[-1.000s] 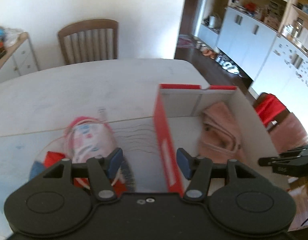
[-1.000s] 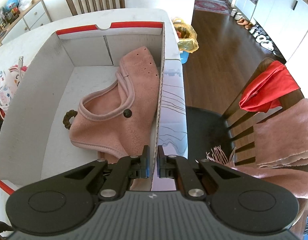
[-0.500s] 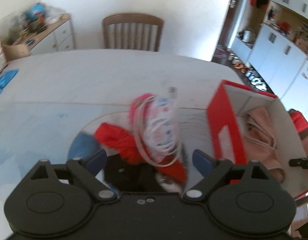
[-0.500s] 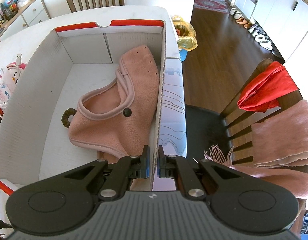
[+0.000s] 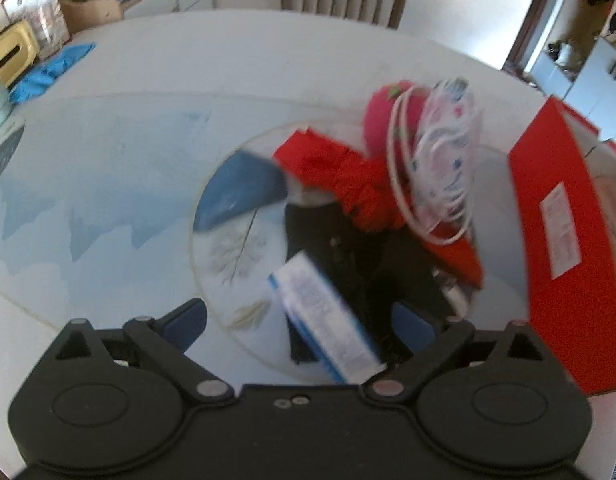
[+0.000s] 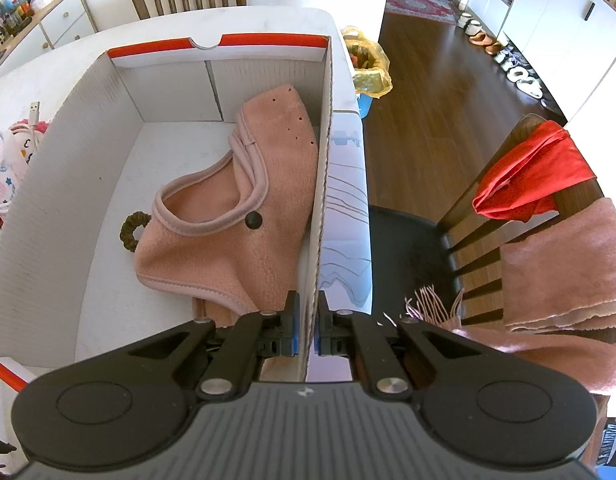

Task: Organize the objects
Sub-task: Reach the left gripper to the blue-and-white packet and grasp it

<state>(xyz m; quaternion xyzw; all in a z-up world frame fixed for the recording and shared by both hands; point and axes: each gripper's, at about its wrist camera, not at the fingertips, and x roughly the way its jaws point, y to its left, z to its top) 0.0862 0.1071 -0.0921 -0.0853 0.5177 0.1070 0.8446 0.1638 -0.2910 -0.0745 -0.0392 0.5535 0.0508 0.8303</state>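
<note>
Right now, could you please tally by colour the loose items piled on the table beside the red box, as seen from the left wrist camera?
Red: 1, the crumpled red cloth
Pink: 1, the pink plush item
Black: 1, the black garment
Blue: 1, the blue cloth
White with blue: 2, the small carton and the patterned pouch wrapped in white cable
Total: 6

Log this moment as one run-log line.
left gripper: opening over blue-and-white box | right gripper: shut on shoebox wall | pink garment: in shoebox
</note>
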